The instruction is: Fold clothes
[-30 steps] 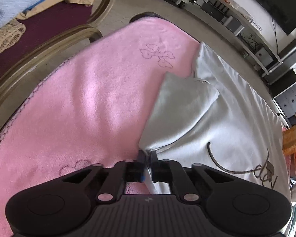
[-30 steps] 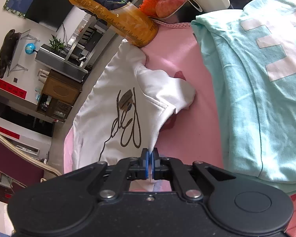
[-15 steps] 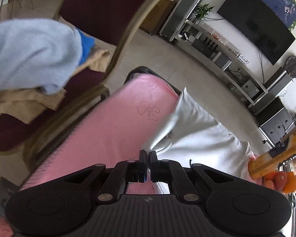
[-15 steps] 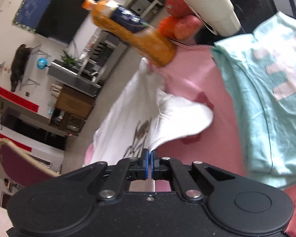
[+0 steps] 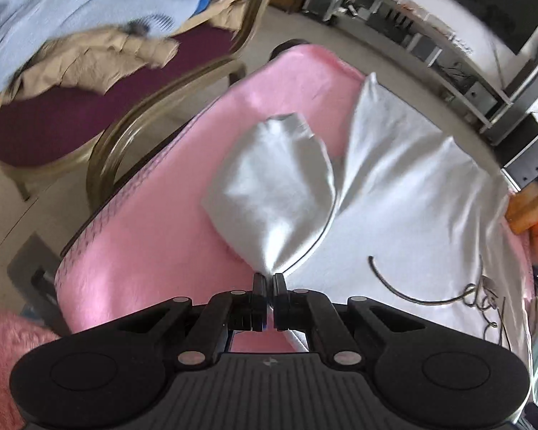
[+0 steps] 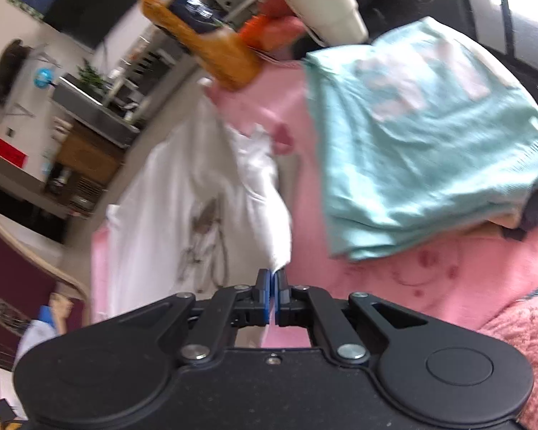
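White shirt (image 5: 412, 193): I see it spread on the pink blanket (image 5: 154, 236), dark line drawing on its front; in the right wrist view (image 6: 168, 193) it lies left of centre, blurred.
Left gripper (image 5: 269, 281): mine, jaws pressed together, pinching the shirt's shoulder corner where the left sleeve (image 5: 272, 186) gathers to a point; fabric lifted off the blanket there.
Left sleeve: bulges up and away from my jaws, cuff at the far end, lying over pink blanket, beside the shirt body.
Right gripper (image 6: 272, 279): mine, jaws pressed together, pinching a tip of white cloth; right sleeve (image 6: 265, 193) runs up from the jaws.
Right sleeve: hangs slack between my jaws and the shirt body; exact seam I cannot tell, blur.
Pink blanket: covers the table, bare strip to the left of the shirt in the left wrist view, bare patch near right in the right wrist view (image 6: 430, 279).
Teal shirt (image 6: 423, 150): folded, right of the white shirt, on the blanket, apart from it by a pink strip.
Orange bottle (image 6: 197, 43): far edge, tilted in view, beyond the white shirt.
White cup (image 6: 322, 3): far, right of the bottle, red and orange fruit just beside it.
Chair (image 5: 154, 107): left of the table, maroon seat.
Chair load: light blue garment (image 5: 71, 7) atop a tan one (image 5: 100, 57).
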The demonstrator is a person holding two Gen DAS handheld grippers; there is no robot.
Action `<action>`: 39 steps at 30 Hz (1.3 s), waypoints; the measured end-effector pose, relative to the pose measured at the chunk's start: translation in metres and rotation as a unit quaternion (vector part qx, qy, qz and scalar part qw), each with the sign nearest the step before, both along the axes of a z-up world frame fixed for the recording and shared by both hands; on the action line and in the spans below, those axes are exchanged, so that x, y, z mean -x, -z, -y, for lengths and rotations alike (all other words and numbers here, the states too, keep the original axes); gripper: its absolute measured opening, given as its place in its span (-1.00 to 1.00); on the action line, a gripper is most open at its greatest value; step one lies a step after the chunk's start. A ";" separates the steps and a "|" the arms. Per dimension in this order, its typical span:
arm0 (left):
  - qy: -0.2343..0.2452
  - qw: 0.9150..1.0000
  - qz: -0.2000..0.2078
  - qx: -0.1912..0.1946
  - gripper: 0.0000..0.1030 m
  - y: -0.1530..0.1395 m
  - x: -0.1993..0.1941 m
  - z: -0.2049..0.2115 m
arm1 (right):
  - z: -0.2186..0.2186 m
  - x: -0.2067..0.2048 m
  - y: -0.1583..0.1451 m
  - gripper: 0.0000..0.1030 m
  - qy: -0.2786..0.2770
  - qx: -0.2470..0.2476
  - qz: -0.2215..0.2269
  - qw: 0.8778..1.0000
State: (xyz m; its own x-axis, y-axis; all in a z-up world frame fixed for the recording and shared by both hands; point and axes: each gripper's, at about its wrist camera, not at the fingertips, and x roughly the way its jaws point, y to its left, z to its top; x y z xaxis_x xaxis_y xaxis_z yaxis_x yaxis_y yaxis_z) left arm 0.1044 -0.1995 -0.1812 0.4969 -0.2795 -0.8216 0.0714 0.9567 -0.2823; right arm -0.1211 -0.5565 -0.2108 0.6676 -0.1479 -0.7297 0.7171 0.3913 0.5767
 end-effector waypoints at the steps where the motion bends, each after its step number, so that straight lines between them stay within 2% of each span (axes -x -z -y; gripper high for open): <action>1: -0.002 1.000 0.003 0.006 -0.95 -0.003 0.001 -0.004 | -0.001 0.001 0.000 -0.96 -0.003 0.001 0.000 1.000; 5: 0.007 0.999 0.035 0.011 -0.95 -0.023 0.014 -0.010 | -0.008 0.003 -0.011 -1.00 -0.014 0.030 -0.004 0.999; 7: 0.022 0.999 0.048 -0.004 -0.94 -0.024 0.019 -0.004 | -0.008 0.006 -0.015 -1.00 -0.016 0.045 -0.011 0.999; 8: 0.030 0.998 0.050 -0.023 -0.90 -0.020 0.019 0.002 | -0.007 0.006 -0.015 -1.00 -0.017 0.053 -0.018 0.998; 10: 0.032 0.994 0.054 -0.086 -0.88 -0.010 0.019 0.013 | -0.004 0.007 -0.009 -0.98 -0.016 0.048 -0.019 0.999; 13: 0.014 0.987 0.068 -0.144 -0.82 -0.001 0.021 0.010 | -0.004 0.007 -0.004 -0.89 -0.029 0.042 -0.018 0.999; 16: 0.000 0.990 0.063 -0.126 -0.72 -0.003 0.018 -0.007 | -0.006 0.004 -0.006 -0.88 -0.046 0.050 -0.007 0.998; 18: 0.002 0.992 0.069 -0.109 -0.69 -0.007 0.019 -0.014 | -0.007 0.002 -0.006 -0.79 -0.057 0.051 0.010 0.997; 23: 0.066 0.992 0.071 -0.079 -0.64 -0.006 0.027 0.000 | -0.015 -0.011 0.003 -0.70 -0.100 0.036 0.029 0.994; 29: 0.165 0.978 0.082 -0.095 -0.59 0.010 0.044 0.042 | -0.029 -0.027 0.015 -0.68 -0.143 0.022 0.019 0.989; 35: 0.216 0.965 0.091 -0.122 -0.57 0.031 0.050 0.070 | -0.041 -0.044 0.025 -0.68 -0.184 0.028 0.008 0.982; 39: 0.238 0.956 0.084 -0.147 -0.53 0.039 0.053 0.072 | -0.053 -0.054 0.035 -0.73 -0.219 0.046 -0.046 0.974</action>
State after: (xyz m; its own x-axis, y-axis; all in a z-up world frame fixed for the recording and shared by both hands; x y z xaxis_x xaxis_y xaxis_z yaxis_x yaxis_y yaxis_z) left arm 0.0515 -0.2713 -0.2205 0.5028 -0.2759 -0.8192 0.5387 0.8411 0.0474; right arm -0.0667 -0.5040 -0.2462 0.6130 0.0682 -0.7871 0.5176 0.7180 0.4654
